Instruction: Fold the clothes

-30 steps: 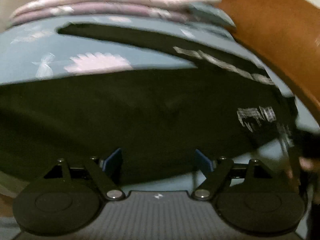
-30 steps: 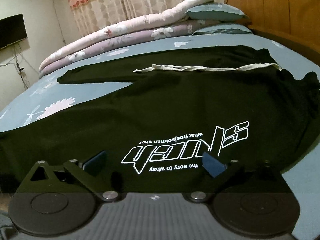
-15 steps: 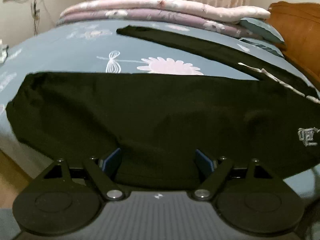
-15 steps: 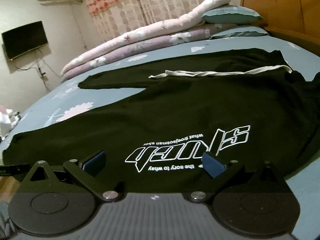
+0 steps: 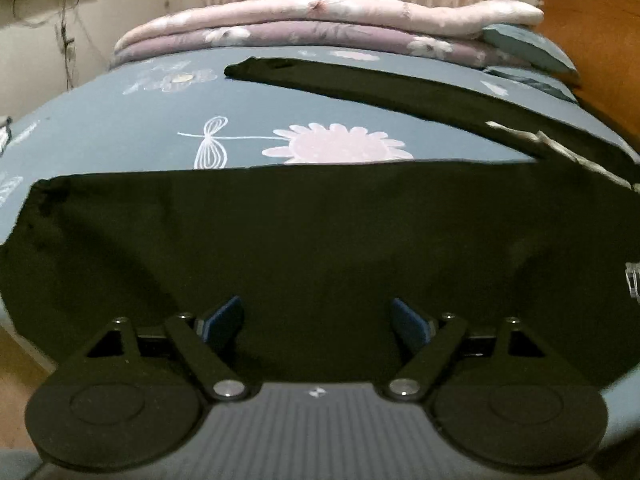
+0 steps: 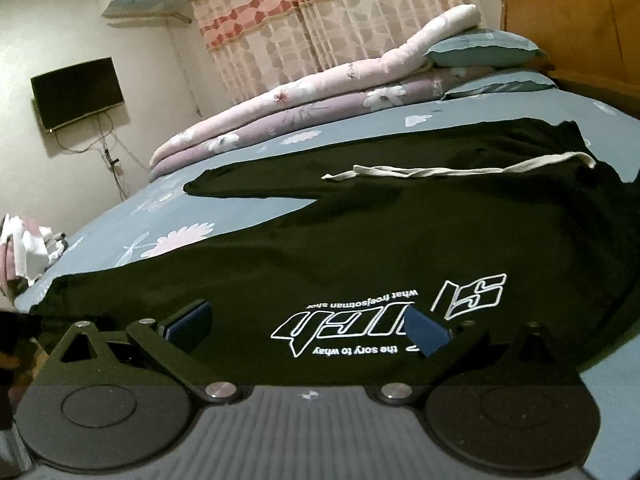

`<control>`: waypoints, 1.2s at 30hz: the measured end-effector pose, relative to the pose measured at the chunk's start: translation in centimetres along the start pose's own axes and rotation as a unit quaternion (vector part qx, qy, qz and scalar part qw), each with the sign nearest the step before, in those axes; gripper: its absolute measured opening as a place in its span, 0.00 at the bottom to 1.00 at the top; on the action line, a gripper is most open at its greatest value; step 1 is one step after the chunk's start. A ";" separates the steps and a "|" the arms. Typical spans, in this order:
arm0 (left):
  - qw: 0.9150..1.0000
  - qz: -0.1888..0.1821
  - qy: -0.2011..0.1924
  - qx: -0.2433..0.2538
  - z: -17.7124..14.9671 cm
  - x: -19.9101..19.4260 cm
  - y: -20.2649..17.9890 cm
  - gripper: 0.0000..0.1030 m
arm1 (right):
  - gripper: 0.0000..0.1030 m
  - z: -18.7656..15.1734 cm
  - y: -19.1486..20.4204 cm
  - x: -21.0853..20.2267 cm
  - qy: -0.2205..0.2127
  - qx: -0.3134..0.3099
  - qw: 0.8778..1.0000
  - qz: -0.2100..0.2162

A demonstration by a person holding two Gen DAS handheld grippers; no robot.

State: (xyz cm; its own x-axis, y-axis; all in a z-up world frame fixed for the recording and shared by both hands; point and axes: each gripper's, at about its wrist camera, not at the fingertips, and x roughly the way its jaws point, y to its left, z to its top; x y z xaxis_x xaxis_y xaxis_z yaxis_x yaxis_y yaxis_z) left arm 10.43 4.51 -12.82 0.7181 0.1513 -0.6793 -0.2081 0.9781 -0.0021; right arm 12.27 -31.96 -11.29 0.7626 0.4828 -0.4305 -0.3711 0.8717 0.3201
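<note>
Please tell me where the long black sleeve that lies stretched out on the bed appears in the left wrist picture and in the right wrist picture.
Left wrist: the black sleeve runs across the upper middle, its cuff at the left end.
Right wrist: the sleeve lies left of centre, cuff pointing left.
Shared landmark: the pink flower print on the blue sheet, just in front of the sleeve.

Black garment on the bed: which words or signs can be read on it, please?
"what froejsotman shor": small white line on the black garment, seen upside down.
"the sory to whay": second small line, also upside down.
Large outlined logo: stylised, not readable for sure.
White print at the left view's edge: cut off, unreadable.
</note>
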 end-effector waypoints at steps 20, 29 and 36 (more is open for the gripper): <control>0.997 -0.045 0.015 0.061 3.4 3.2 -3.5 0.83 | 1.00 -0.1 0.6 -1.0 -0.017 0.013 1.000 0.012; 0.994 -0.103 -0.005 0.034 8.0 3.6 -4.5 0.84 | 1.00 -0.1 0.9 -0.4 -0.001 0.011 1.000 -0.001; 0.991 -0.128 0.008 0.040 9.1 8.7 -8.5 0.84 | 1.00 -0.2 0.8 0.1 0.013 0.014 1.000 -0.007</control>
State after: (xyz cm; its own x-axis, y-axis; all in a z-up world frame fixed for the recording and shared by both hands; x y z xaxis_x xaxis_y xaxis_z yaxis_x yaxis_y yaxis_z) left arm 24.54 -1.21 -12.01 0.7299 -0.1045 -0.6755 0.0331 0.9925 -0.1178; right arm 11.92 -31.18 -11.29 0.7537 0.4733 -0.4561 -0.3459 0.8757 0.3370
